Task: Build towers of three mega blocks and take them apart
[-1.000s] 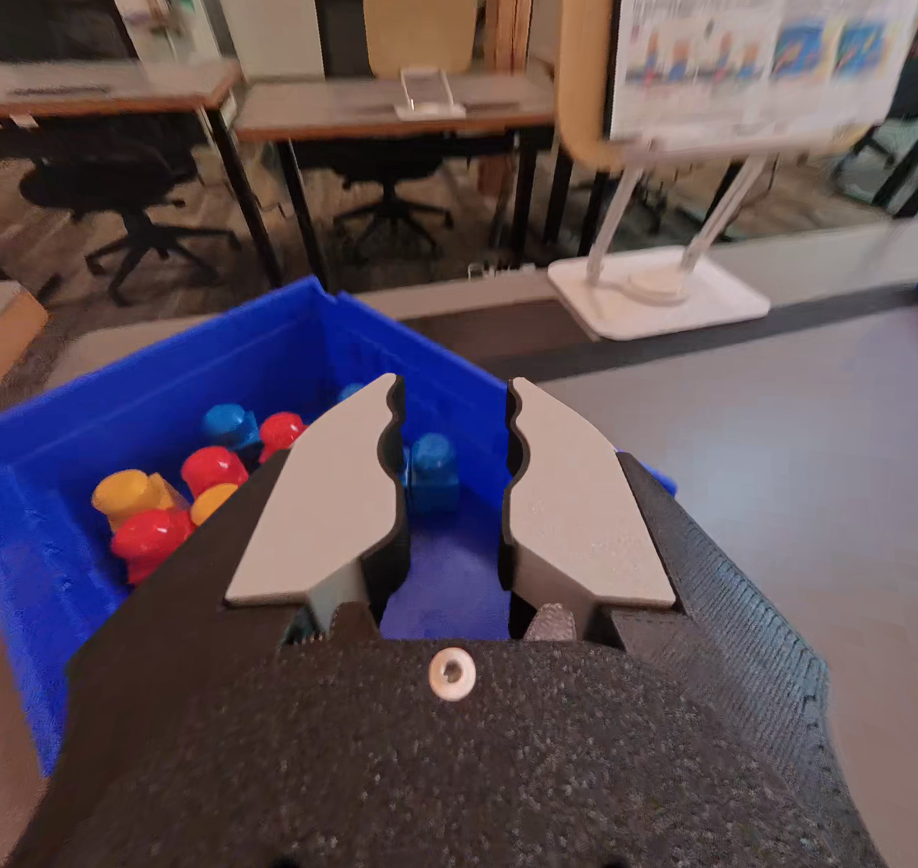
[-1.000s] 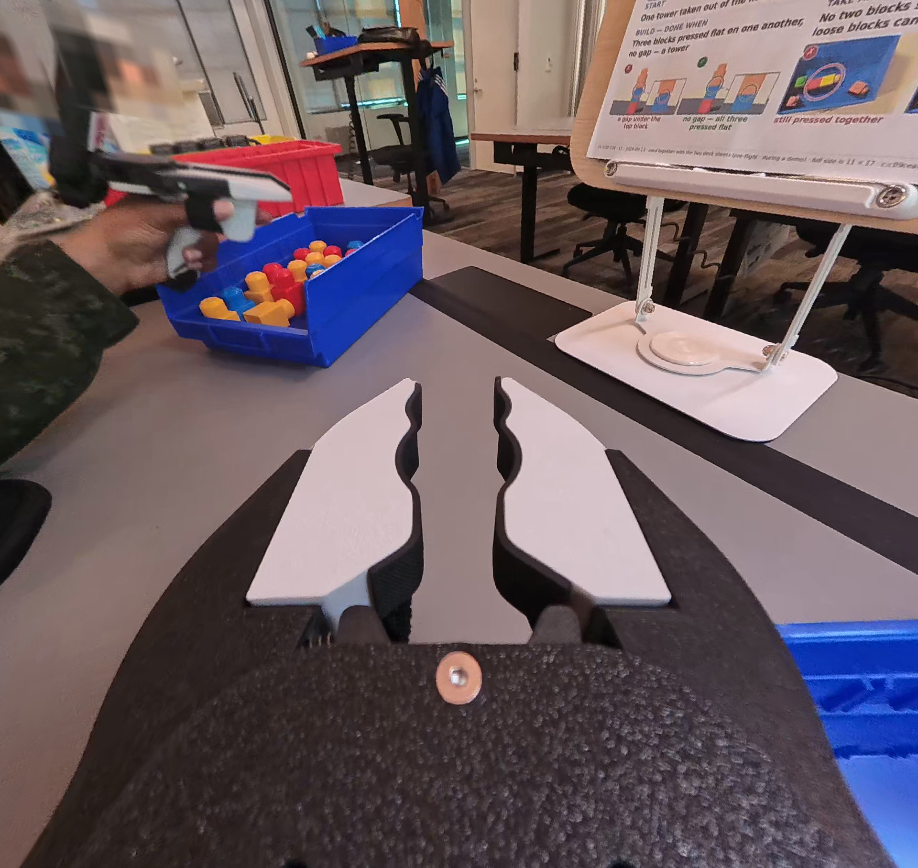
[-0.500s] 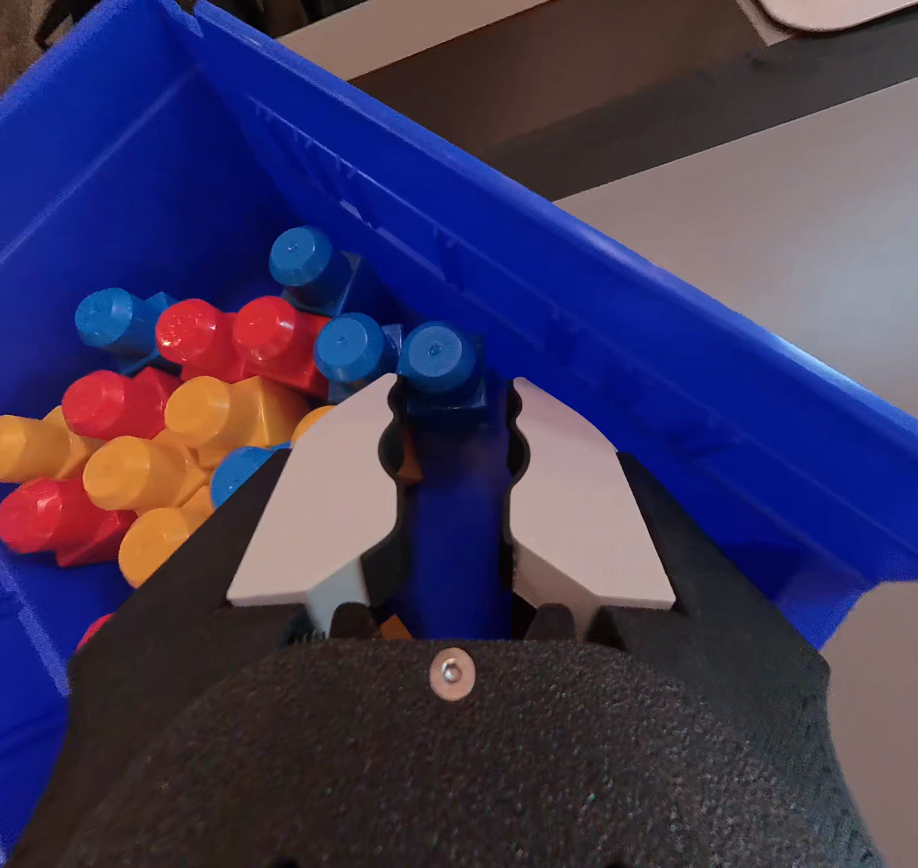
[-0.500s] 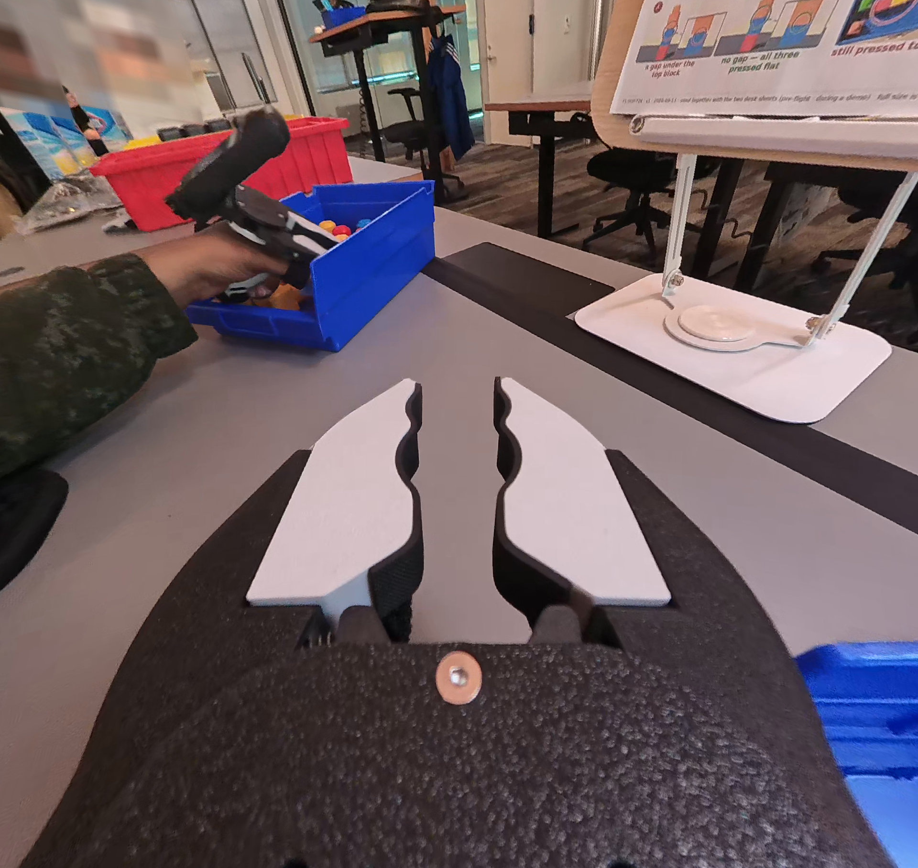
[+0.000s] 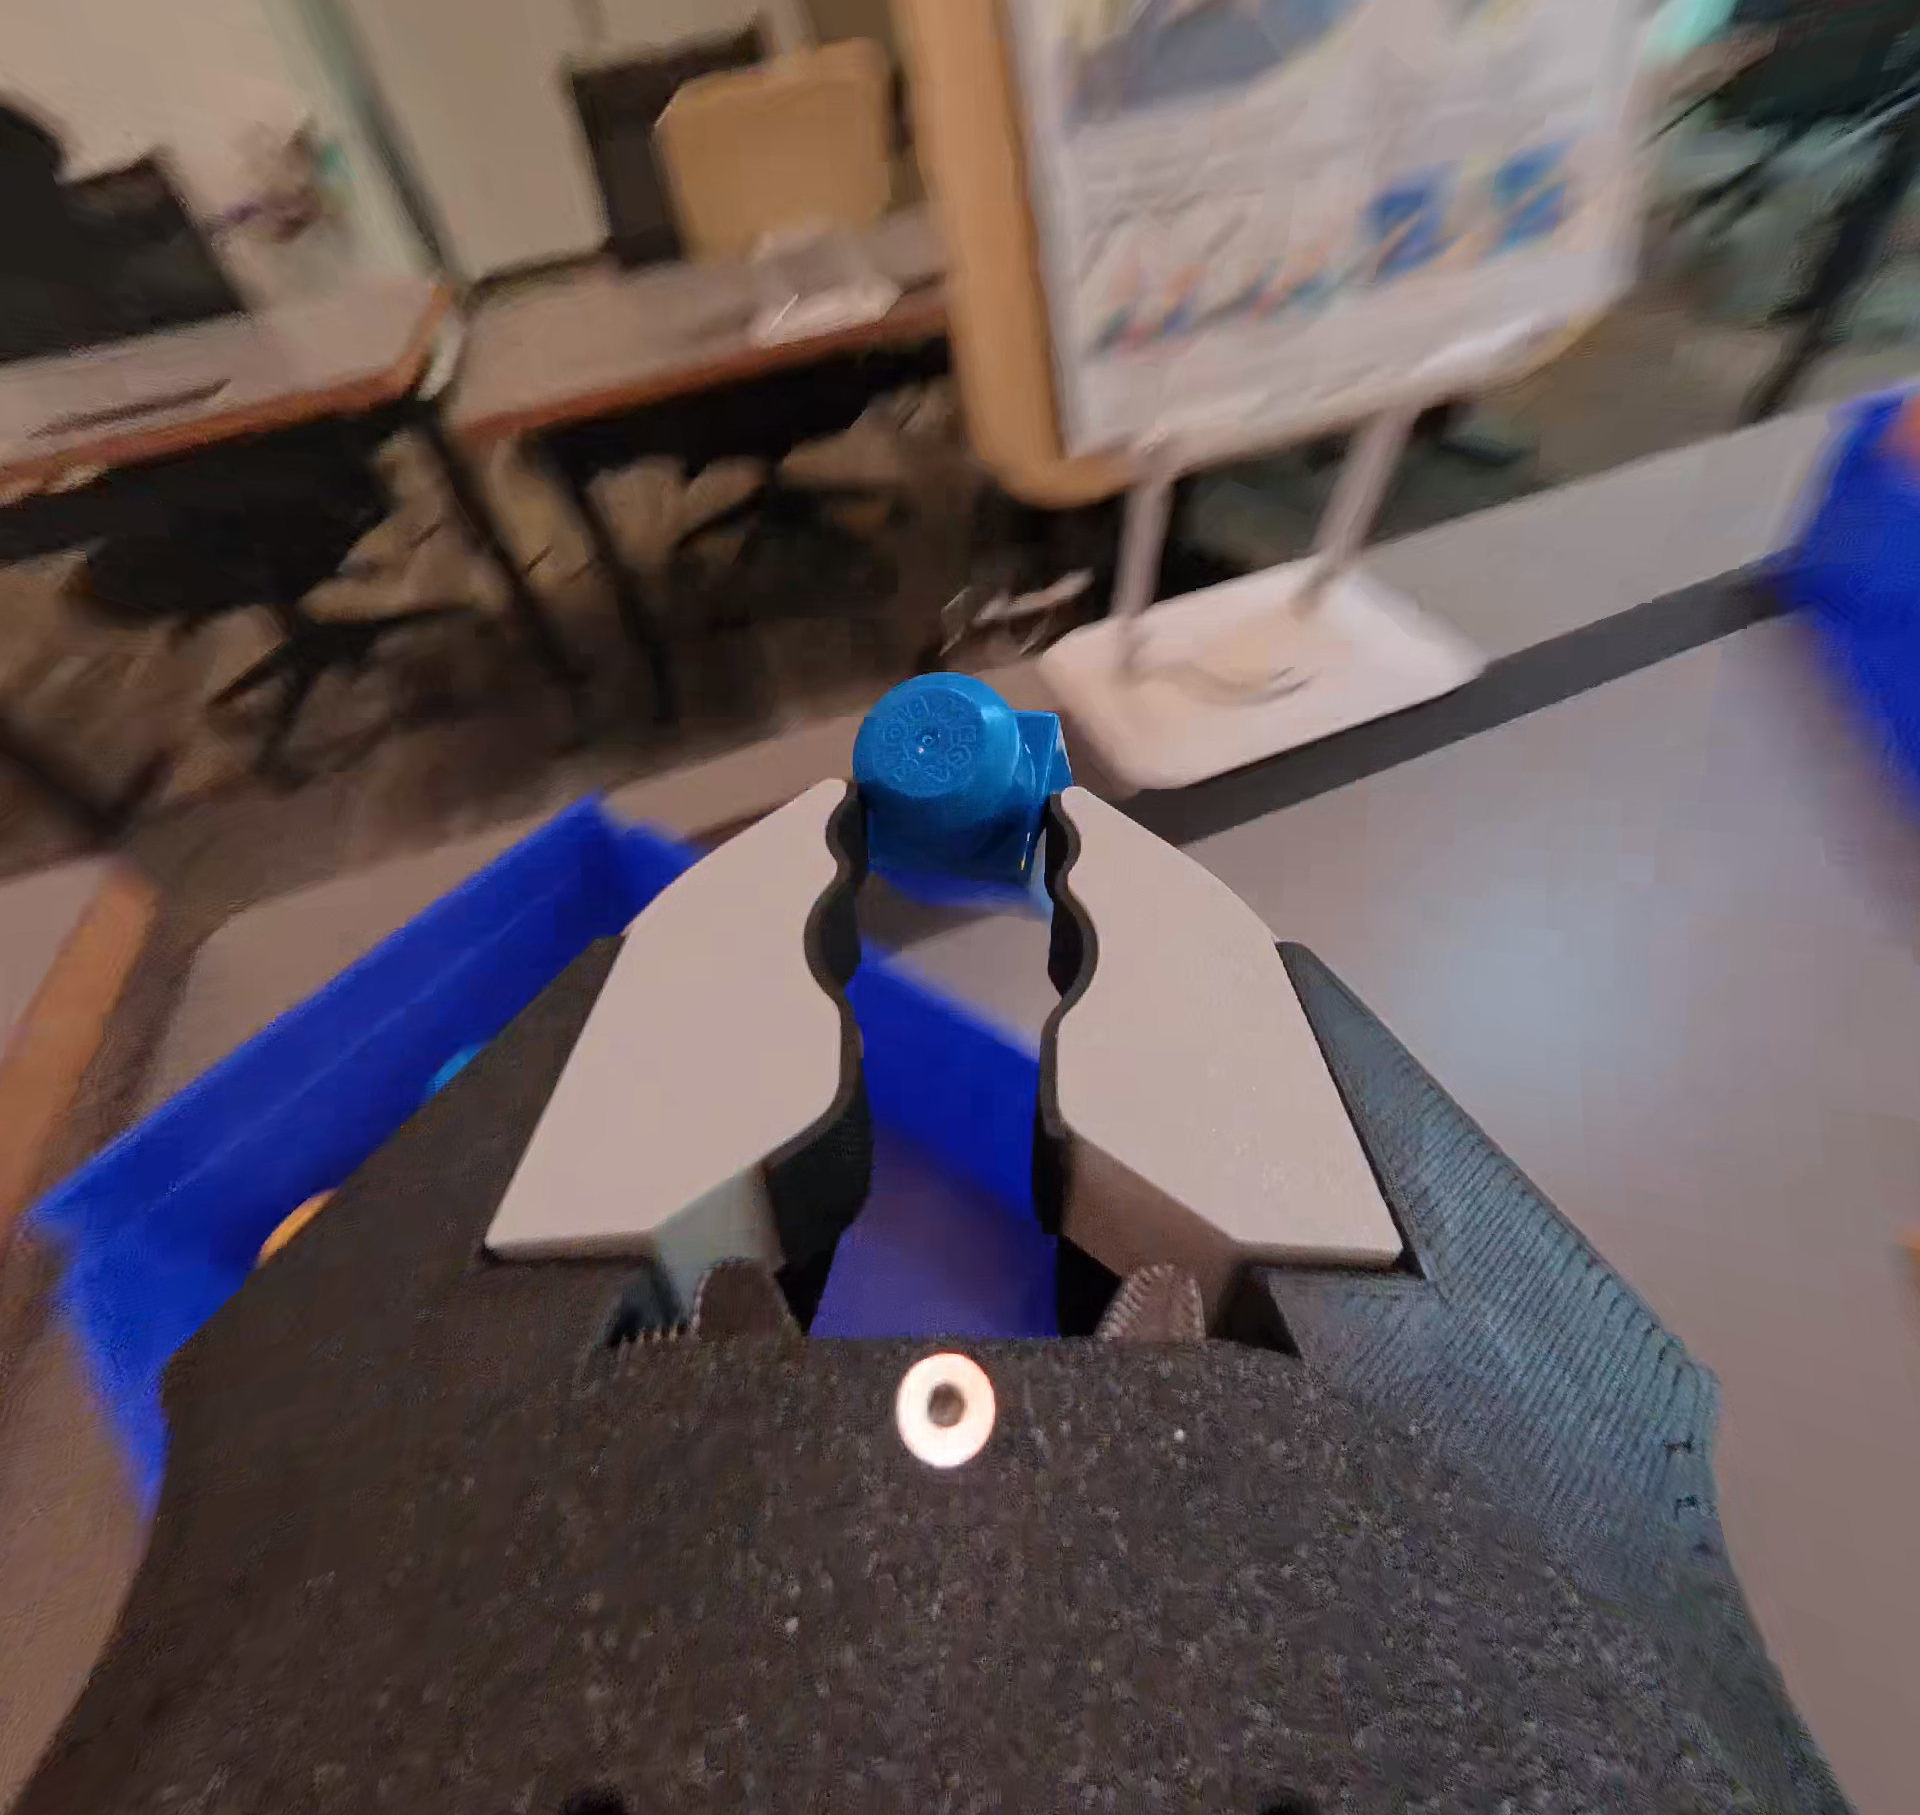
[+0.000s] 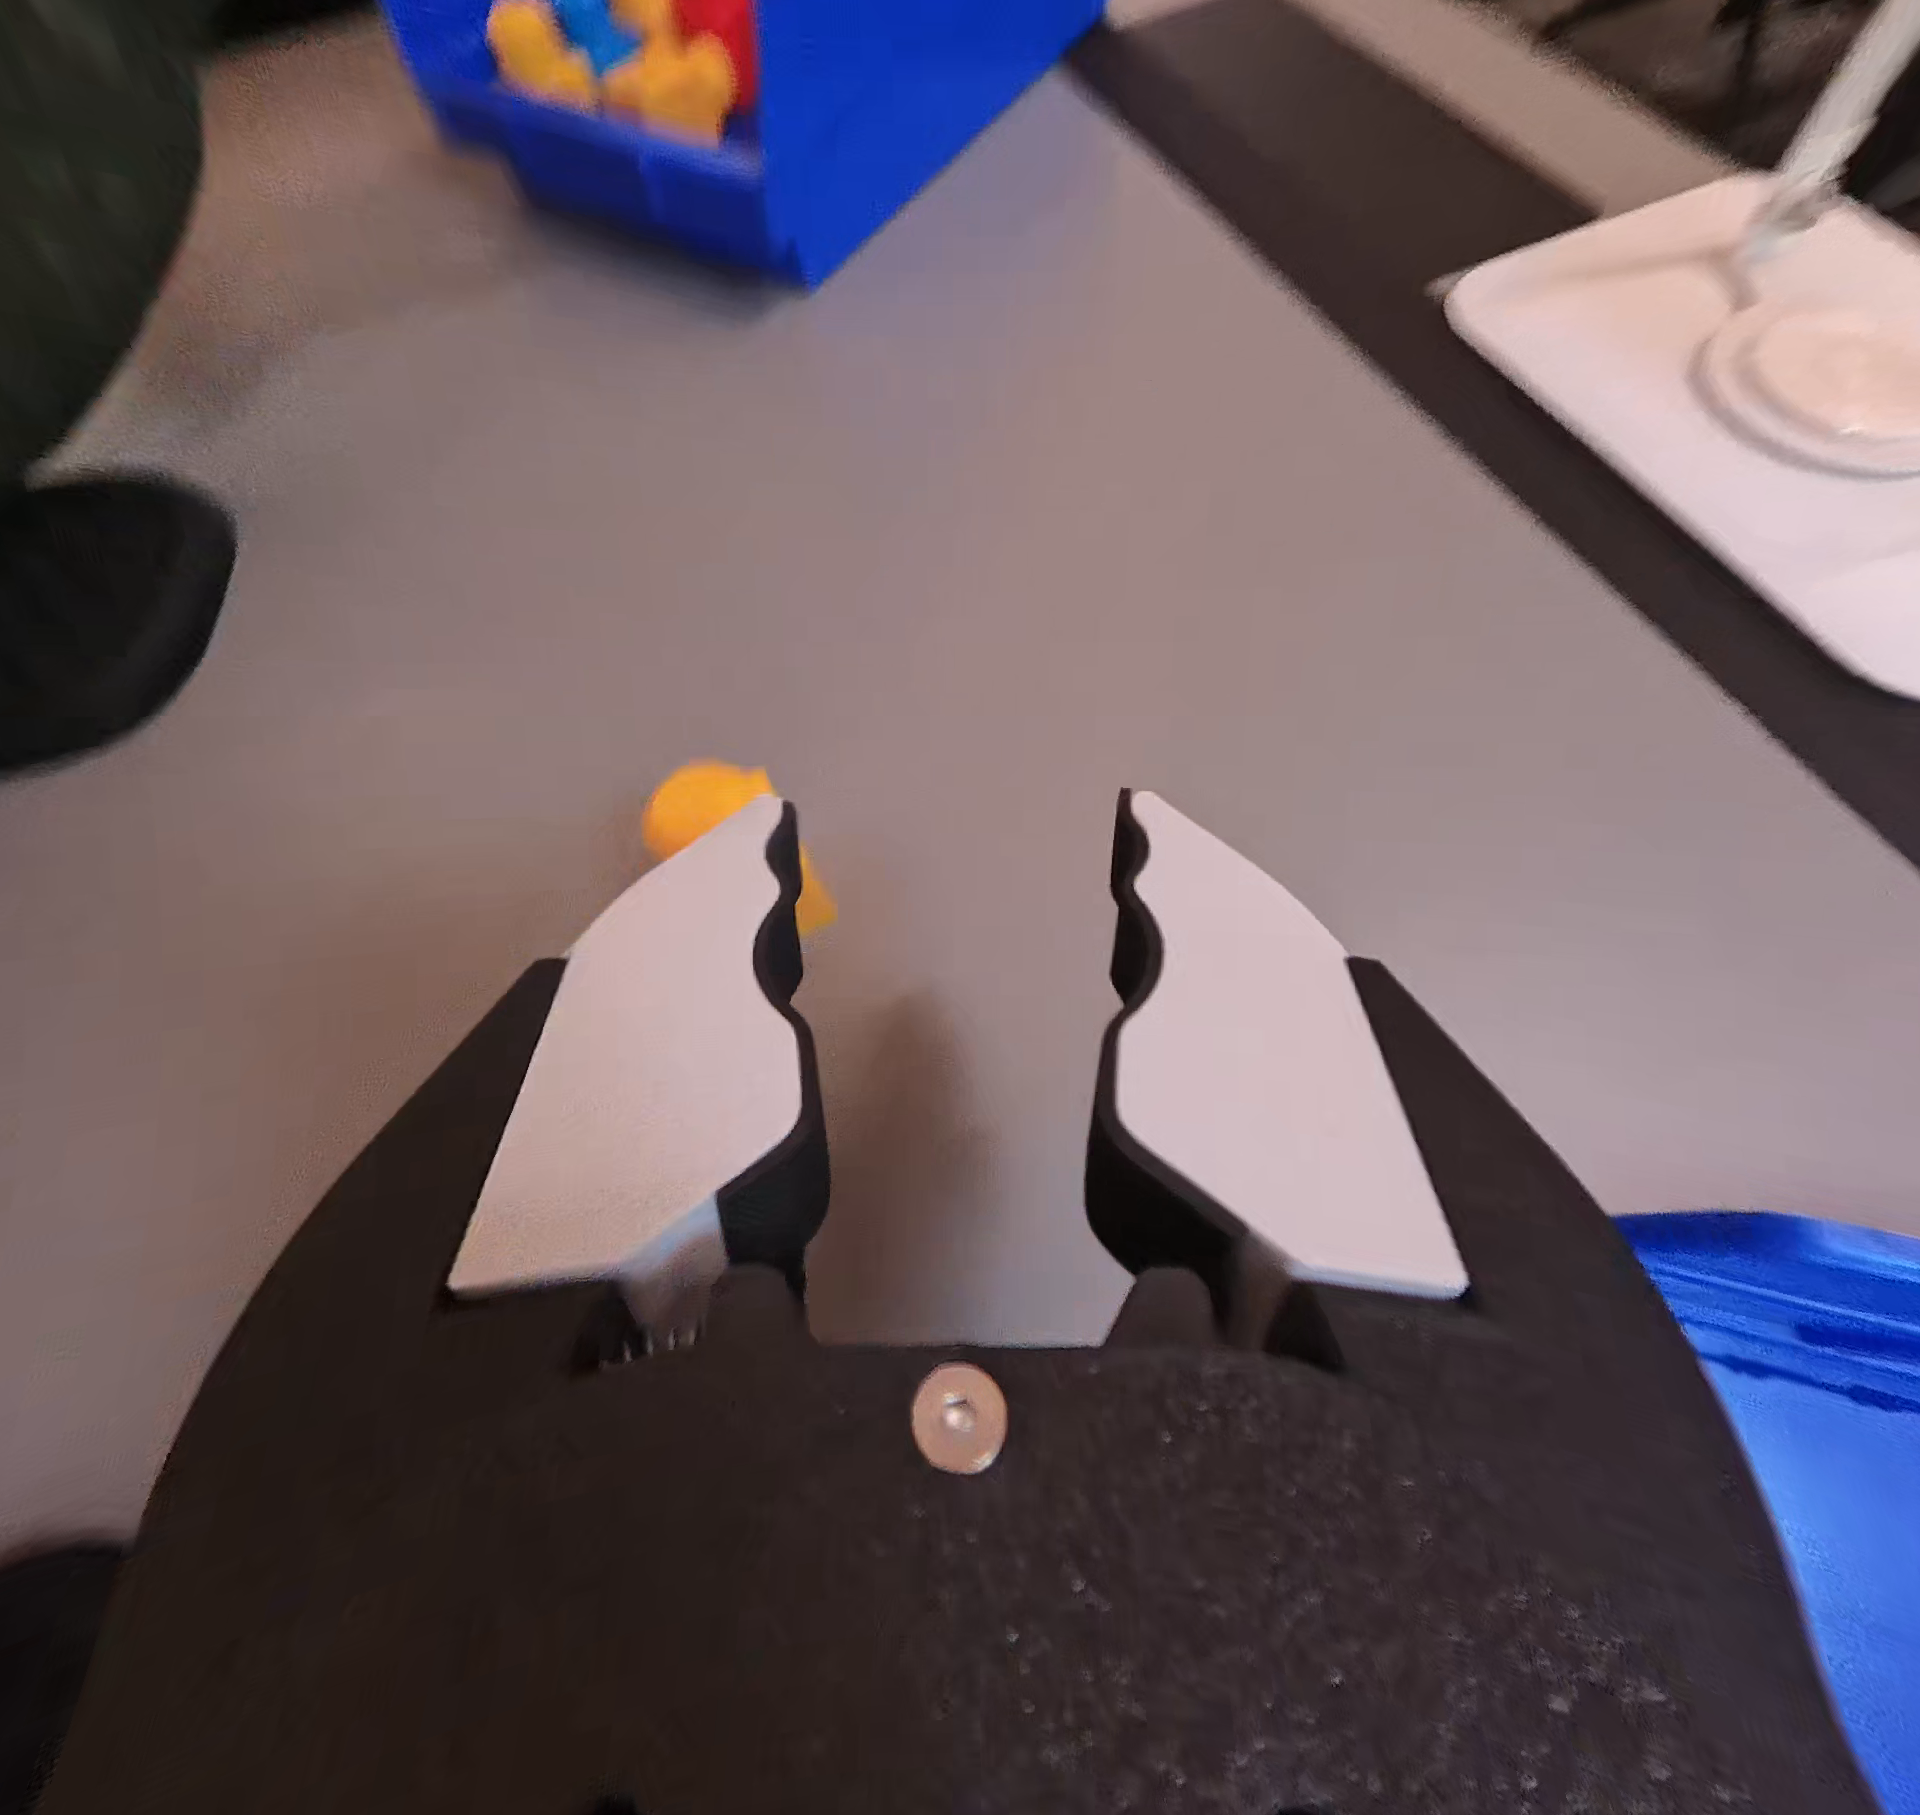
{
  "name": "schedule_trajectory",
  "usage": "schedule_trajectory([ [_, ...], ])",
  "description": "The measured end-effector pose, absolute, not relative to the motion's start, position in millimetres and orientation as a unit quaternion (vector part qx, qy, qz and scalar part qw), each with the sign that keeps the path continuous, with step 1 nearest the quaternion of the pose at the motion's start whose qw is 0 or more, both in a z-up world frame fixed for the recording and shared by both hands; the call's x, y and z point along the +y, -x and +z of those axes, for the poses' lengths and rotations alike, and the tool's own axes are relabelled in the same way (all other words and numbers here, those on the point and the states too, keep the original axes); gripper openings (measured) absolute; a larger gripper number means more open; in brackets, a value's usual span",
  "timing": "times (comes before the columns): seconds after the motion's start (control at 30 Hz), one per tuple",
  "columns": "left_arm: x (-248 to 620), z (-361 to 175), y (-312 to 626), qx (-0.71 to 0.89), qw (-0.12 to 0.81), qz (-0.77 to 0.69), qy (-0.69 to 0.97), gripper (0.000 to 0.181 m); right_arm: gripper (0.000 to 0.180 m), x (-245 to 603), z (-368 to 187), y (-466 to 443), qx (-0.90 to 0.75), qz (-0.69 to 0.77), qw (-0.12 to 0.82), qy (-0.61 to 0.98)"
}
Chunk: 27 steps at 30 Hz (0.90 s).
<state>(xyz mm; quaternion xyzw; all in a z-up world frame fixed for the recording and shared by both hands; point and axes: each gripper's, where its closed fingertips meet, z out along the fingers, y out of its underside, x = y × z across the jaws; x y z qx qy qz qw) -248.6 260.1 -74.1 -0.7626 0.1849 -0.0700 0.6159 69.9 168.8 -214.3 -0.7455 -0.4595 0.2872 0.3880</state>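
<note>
My left gripper [image 5: 951,815] is shut on a blue block [image 5: 951,778], held at the fingertips above the blue bin [image 5: 343,1069]. The block's round stud faces the camera. My right gripper [image 6: 951,815] is open and empty, tilted down over the grey table [image 6: 935,539]. A yellow block [image 6: 707,815] lies on the table just past its left fingertip, partly hidden by it. The blue bin [image 6: 883,92] with red, yellow and blue blocks [image 6: 665,30] stands far ahead in the right wrist view.
A white stand base [image 6: 1714,394] with a poster board [image 5: 1340,134] stands at the right, beyond a black strip [image 6: 1455,311]. A second blue bin [image 6: 1808,1370] sits by my right gripper. A dark sleeve [image 6: 83,207] is at the left edge. There is about 35 centimetres between the tips of the two grippers.
My left gripper closed on the blue block in the bin and lifted it out. My right gripper opened wider and tilted down towards the table, bringing the yellow block into view.
</note>
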Motion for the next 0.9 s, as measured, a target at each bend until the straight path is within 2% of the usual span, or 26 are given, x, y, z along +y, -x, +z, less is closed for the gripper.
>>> schedule_trajectory([
  [0.13, 196.7, -17.0, 166.4, 0.293, 0.638, -0.218, 0.678, 0.033, 0.062, 134.3, -240.3, -67.4, -0.543, 0.272, 0.312, 0.730],
  [0.33, 136.9, -10.9, 84.0, 0.420, 0.596, -0.287, 0.621, 0.033, 0.056, 122.0, -277.6, -43.1, -0.591, 0.268, 0.280, 0.707],
  [0.43, 125.2, -22.4, 61.8, 0.457, 0.569, -0.297, 0.616, 0.033, 0.039, 122.2, -289.7, -26.4, -0.598, 0.271, 0.292, 0.696],
  [0.53, 121.7, -40.5, 47.9, 0.481, 0.534, -0.308, 0.623, 0.033, 0.038, 115.6, -283.1, -15.0, -0.594, 0.298, 0.283, 0.692],
  [0.73, 116.5, -88.2, 23.1, 0.530, 0.444, -0.314, 0.650, 0.033, 0.037, 109.6, -216.3, -3.7, -0.564, 0.352, 0.349, 0.661],
  [0.9, 113.7, -127.8, 1.5, 0.564, 0.384, -0.311, 0.661, 0.033, 0.037, 103.7, -215.4, 4.8, -0.572, 0.339, 0.340, 0.665],
])
